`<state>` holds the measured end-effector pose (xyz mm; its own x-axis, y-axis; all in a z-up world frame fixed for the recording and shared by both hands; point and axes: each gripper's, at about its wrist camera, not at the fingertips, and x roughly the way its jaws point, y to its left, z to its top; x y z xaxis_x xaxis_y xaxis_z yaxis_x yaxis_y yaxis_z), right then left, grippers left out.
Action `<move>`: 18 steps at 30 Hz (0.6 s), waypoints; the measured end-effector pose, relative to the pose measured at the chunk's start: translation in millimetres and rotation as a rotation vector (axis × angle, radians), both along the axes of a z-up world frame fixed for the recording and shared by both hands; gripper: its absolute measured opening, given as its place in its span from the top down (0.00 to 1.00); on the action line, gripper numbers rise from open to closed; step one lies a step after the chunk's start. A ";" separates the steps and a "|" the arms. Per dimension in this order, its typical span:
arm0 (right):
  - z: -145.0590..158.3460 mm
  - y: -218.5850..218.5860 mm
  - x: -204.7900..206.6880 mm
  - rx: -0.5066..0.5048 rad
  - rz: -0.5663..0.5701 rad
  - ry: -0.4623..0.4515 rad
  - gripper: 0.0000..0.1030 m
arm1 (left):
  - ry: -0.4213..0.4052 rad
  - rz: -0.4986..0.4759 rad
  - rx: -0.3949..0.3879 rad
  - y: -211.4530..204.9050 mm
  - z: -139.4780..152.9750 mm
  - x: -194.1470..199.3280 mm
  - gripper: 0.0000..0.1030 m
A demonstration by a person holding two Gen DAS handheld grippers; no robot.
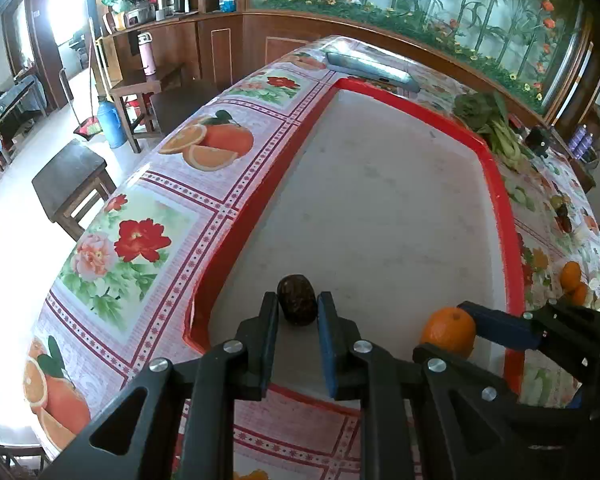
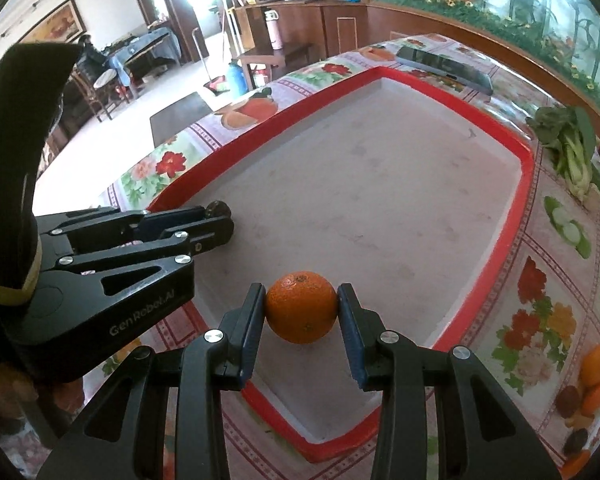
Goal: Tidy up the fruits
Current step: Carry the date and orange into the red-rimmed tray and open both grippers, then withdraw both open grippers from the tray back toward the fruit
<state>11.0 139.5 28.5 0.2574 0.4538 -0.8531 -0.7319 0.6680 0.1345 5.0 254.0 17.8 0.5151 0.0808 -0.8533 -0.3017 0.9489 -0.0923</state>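
Fruit placement into tray, both hands loaded; we judge this the set-down step.

Item one, left gripper (image 1: 298, 312): fingers clamped on a dark wrinkled fruit (image 1: 297, 299), narrow grip, held low over the white floor of the red-rimmed tray (image 1: 260, 216) near its 7 o'clock corner. We cannot tell whether the fruit already touches the floor.

Item two, right gripper (image 2: 301, 308): pads pressing either side of an orange (image 2: 301, 307), over the tray's near edge at 6 o'clock in the right wrist view. From the left wrist view the same orange sits at 4 o'clock, just inside the right rim.

Next move, as we judge it: lower each fruit until it rests, part the fingers, and draw back upward without nudging either; the orange may roll on the flat floor, so we release gently.

Item three, remaining stock: more oranges and dark fruits (image 2: 588, 384) on the flowered tablecloth (image 1: 148, 184) at 4 o'clock, outside the tray, crowded at the lens edge; we cannot count them.

Item four, far field: leafy greens (image 2: 572, 148) at 2 o'clock beside the tray; a flat dark device (image 2: 444, 66) at 12 o'clock beyond the far rim, identity unclear.

Hidden: undersides of both fruits; the tray's near rim behind the gripper bodies.
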 end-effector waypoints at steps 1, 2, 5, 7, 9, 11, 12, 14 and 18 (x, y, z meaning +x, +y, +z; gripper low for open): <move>0.1 0.2 -0.6 0.000 0.000 -0.005 0.65 | 0.003 0.001 0.000 0.6 -1.0 0.3 0.78; 0.1 0.4 -1.2 -0.002 0.001 -0.006 0.65 | 0.004 0.001 0.000 0.4 -1.0 0.4 0.78; -0.2 -0.3 -2.9 -0.007 0.003 -0.002 0.61 | 0.009 0.001 -0.001 -0.5 -0.6 0.1 0.73; -0.2 -1.9 -3.6 -0.012 -0.001 -0.005 0.57 | 0.015 0.007 0.002 -1.5 -0.9 -0.5 0.68; 1.4 -2.8 -6.8 -0.015 0.004 -0.016 0.57 | 0.011 0.009 0.009 -3.3 0.3 -2.1 0.66; 3.8 -4.2 -9.5 -0.015 0.005 -0.029 0.57 | 0.005 0.016 0.010 -5.0 2.4 -4.0 0.60; 5.4 -5.4 -10.7 -0.013 0.005 -0.033 0.56 | 0.002 0.019 0.011 -5.9 3.5 -5.3 0.58; 8.3 -8.3 -13.2 -0.011 0.004 -0.042 0.56 | -0.003 0.028 0.016 -8.3 5.7 -7.2 0.51; 11.7 -16.5 -17.5 -0.008 -0.002 -0.046 0.54 | -0.013 0.037 0.032 -13.5 10.1 -11.7 0.44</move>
<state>-6.6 123.0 40.2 0.2973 0.4465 -0.8440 -0.7362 0.6701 0.0951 -6.7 240.5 27.9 0.5220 0.1276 -0.8434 -0.3359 0.9396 -0.0657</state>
